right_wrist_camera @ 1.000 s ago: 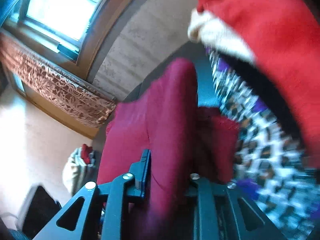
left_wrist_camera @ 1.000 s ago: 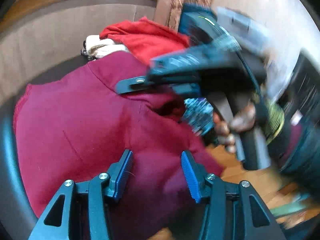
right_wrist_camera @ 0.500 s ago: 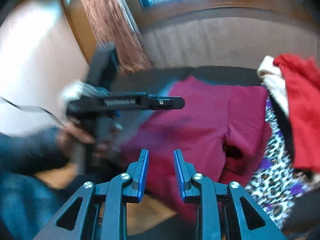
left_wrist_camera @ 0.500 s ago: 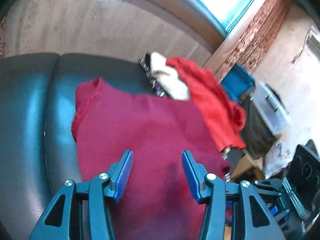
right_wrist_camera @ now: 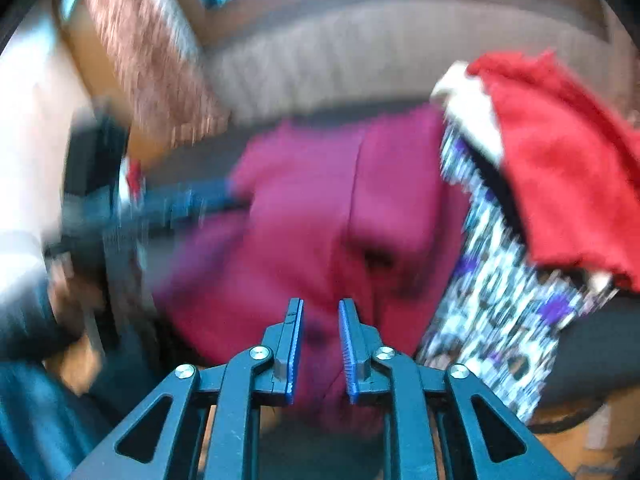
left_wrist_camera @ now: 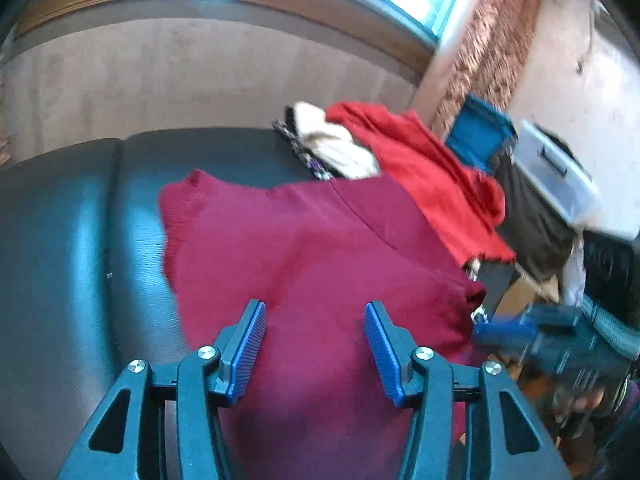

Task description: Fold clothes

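Observation:
A maroon garment [left_wrist_camera: 320, 248] lies spread on the dark leather sofa seat [left_wrist_camera: 80, 260], its near part hanging over the front edge. My left gripper [left_wrist_camera: 316, 344] hovers open over that near part with nothing pinched. In the right wrist view the same maroon garment [right_wrist_camera: 320, 208] lies ahead. My right gripper [right_wrist_camera: 320, 344] has a narrow gap and its jaws are closing; the cloth shows behind the gap, and no fabric is pressed between the pads. Each gripper shows as a blur in the other's view: right gripper [left_wrist_camera: 520, 332], left gripper [right_wrist_camera: 172, 204].
A bright red garment [left_wrist_camera: 432, 176] and a cream one [left_wrist_camera: 332, 144] are piled on a patterned black, white and purple fabric [right_wrist_camera: 500, 280] to the right of the maroon one. A clear plastic bin [left_wrist_camera: 556, 176] and blue box [left_wrist_camera: 480, 132] stand beyond the sofa's end.
A second ago my right gripper was shut on a fold of the maroon garment; it has let go, drawn back and narrowed its jaws. The garment now lies flatter. Both views have swung.

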Tool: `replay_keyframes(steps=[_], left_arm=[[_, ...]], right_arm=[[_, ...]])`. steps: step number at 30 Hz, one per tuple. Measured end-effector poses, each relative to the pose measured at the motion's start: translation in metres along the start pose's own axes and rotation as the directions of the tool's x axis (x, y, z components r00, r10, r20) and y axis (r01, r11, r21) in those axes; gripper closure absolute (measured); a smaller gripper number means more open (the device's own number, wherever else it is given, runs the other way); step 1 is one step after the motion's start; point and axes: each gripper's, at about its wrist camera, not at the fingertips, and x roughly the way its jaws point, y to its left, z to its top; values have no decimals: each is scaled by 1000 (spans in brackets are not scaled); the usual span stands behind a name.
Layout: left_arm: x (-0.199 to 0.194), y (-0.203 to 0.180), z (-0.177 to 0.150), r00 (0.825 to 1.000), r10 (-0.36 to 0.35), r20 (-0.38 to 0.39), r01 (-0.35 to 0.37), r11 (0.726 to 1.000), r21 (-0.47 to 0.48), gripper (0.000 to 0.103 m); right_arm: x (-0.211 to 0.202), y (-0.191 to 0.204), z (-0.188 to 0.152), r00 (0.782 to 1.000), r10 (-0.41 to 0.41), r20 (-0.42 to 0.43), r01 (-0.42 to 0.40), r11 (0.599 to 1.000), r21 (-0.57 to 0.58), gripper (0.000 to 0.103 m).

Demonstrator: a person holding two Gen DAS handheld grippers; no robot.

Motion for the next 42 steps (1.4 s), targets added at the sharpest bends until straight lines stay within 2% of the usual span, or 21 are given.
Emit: replay_keyframes(steps=[1, 3, 4, 5, 8, 10, 12, 13, 14, 16, 17, 20, 22, 24, 27, 29, 30, 33, 35, 37, 42], left_arm=[[-1, 2, -2, 1000, 0, 6, 0, 1000, -11, 50], [-2, 4, -5, 1000, -1, 10, 1, 1000, -23, 50], [0, 2, -5, 1000, -2, 9, 2, 1000, -12, 50], [1, -1, -5, 1000, -3, 9, 3, 1000, -1, 50], [4, -9, -6, 1000, -7, 6, 7, 999, 32, 49], [11, -16, -12, 1000, 6, -13, -5, 997, 71, 44], [18, -20, -20, 1000, 13, -19, -10, 993, 116, 43], [19, -21, -23, 1000, 7, -16, -5, 991, 135, 43], [19, -22, -25, 1000, -8, -17, 10, 990, 137, 43], [18, -20, -25, 1000, -12, -7, 13, 991, 136, 43], [17, -17, -24, 1000, -28, -6, 28, 992, 123, 44], [8, 5, -9, 995, -103, 14, 103, 995, -10, 45], [1, 19, 5, 993, -95, 69, 100, 992, -74, 44], [5, 31, 22, 993, -80, 89, 90, 990, -111, 43], [21, 44, 48, 992, -91, 85, 104, 982, -156, 43], [46, 48, 63, 994, -99, 49, 105, 981, -166, 43], [59, 50, 69, 995, -97, 26, 100, 980, -170, 43], [105, 62, 65, 994, -1, -114, -18, 985, -171, 44], [113, 75, 64, 997, 3, -80, -16, 987, -159, 51], [119, 79, 68, 997, 43, -69, -52, 990, -132, 51], [135, 92, 89, 989, 125, -78, -131, 988, -78, 54]], right_arm=[[-8, 0, 13, 998, 5, 63, -7, 999, 33, 79], [-8, 3, 37, 984, -2, 176, -12, 997, 79, 53], [-9, 4, 50, 973, -7, 231, -17, 995, 102, 30], [-6, 6, 61, 961, -12, 277, -24, 992, 124, 19], [32, 7, 86, 945, -10, 326, -57, 979, 195, 18], [65, -14, 86, 957, -31, 287, -46, 965, 258, 17], [104, -37, 74, 979, -115, 169, 62, 954, 293, 17], [119, -49, 68, 981, -145, 126, 101, 947, 306, 21], [121, -57, 63, 980, -138, 146, 85, 942, 323, 27], [120, -68, 61, 980, -111, 166, 44, 931, 362, 27], [122, -72, 60, 983, -90, 163, 23, 927, 374, 27], [123, -77, 59, 981, -57, 186, -20, 922, 388, 25], [124, -82, 58, 979, -27, 202, -58, 913, 403, 25], [124, -86, 56, 977, 3, 215, -93, 905, 414, 24], [124, -88, 54, 976, 27, 216, -116, 904, 412, 23], [128, -89, 58, 976, 28, 215, -115, 908, 404, 21], [130, -89, 58, 976, 30, 216, -118, 907, 404, 21], [133, -94, 59, 972, 53, 230, -148, 896, 418, 20], [135, -101, 60, 966, 74, 249, -181, 879, 441, 20], [140, -106, 63, 961, 80, 265, -199, 865, 461, 20], [158, -103, 81, 963, 28, 268, -156, 868, 472, 19]])
